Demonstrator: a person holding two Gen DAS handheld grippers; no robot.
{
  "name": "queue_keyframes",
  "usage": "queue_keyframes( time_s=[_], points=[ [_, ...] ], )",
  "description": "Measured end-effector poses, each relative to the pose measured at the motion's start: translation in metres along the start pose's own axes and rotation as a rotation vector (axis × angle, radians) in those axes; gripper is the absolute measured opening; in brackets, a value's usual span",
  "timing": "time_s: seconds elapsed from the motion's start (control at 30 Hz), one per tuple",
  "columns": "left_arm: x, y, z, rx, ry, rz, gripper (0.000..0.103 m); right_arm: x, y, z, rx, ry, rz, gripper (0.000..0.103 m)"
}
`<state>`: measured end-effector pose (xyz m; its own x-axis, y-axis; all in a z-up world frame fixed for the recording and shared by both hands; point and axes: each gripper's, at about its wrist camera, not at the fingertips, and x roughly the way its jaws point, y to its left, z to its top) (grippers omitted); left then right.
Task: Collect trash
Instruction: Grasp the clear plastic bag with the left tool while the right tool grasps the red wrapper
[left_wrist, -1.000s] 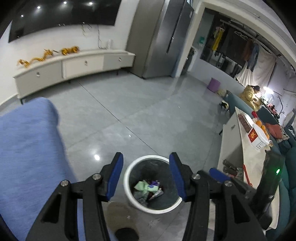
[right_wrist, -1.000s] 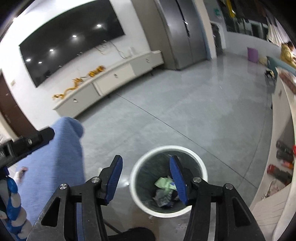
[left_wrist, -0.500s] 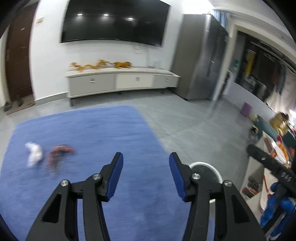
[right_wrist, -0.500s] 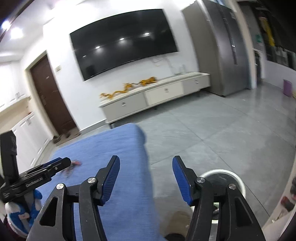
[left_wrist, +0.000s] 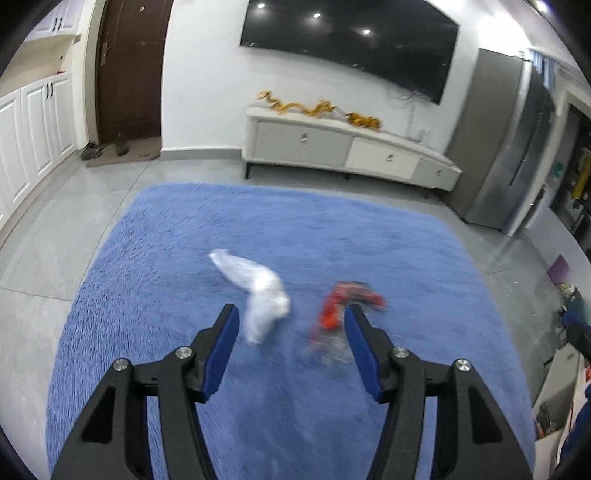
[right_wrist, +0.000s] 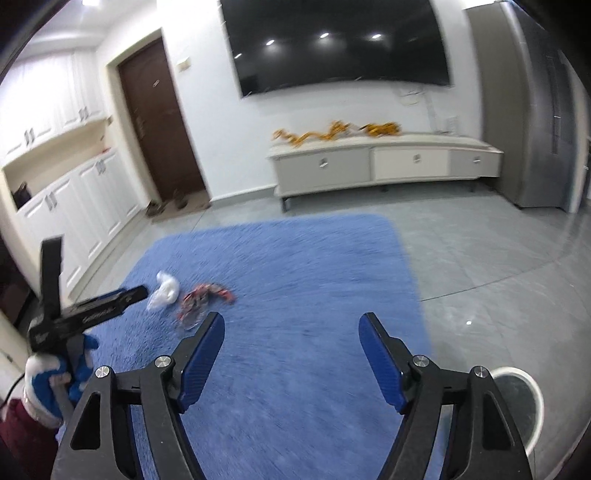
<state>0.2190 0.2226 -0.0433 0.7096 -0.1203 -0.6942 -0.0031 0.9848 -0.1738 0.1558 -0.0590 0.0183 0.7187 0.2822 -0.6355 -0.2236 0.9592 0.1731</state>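
Observation:
A crumpled white plastic bag (left_wrist: 260, 291) and a red wrapper (left_wrist: 341, 306) lie side by side on the blue rug (left_wrist: 288, 236). My left gripper (left_wrist: 291, 325) hovers just short of them, its jaws opening and holding nothing. In the right wrist view the white bag (right_wrist: 166, 291) and red wrapper (right_wrist: 201, 295) sit far left on the rug (right_wrist: 303, 280). My right gripper (right_wrist: 291, 332) is above bare rug, jaws opening wide with nothing between them. The left gripper's body (right_wrist: 88, 310), in a gloved hand (right_wrist: 48, 384), shows at the left. The white-rimmed bin (right_wrist: 517, 395) stands at lower right.
A low white TV cabinet (left_wrist: 347, 147) with gold ornaments lines the far wall under a big dark screen (left_wrist: 351, 44). A brown door (left_wrist: 129, 70) and white cupboards (left_wrist: 33, 125) stand at the left, a grey fridge (left_wrist: 517, 147) at the right. Grey tile floor (right_wrist: 498, 258) surrounds the rug.
Both grippers swung away from the bin, across the floor and over the blue rug. The white bag and red wrapper came into view near the left gripper. Both pairs of jaws spread wider.

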Motion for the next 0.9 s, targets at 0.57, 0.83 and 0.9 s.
queue_keyframes(
  time_s=[0.57,0.83,0.9],
  points=[
    [0.092,0.047,0.015,-0.107,0.057,-0.037,0.031,0.149,0.073,0.011,-0.136,0.131,0.160,0.077],
    [0.092,0.051,0.011,-0.131,0.050,-0.064,0.030,0.185,0.096,0.010,-0.166,0.190,0.142,0.058],
    [0.091,0.052,0.011,-0.134,0.049,-0.065,0.029,0.188,0.098,0.008,-0.179,0.205,0.122,0.040]
  ],
)
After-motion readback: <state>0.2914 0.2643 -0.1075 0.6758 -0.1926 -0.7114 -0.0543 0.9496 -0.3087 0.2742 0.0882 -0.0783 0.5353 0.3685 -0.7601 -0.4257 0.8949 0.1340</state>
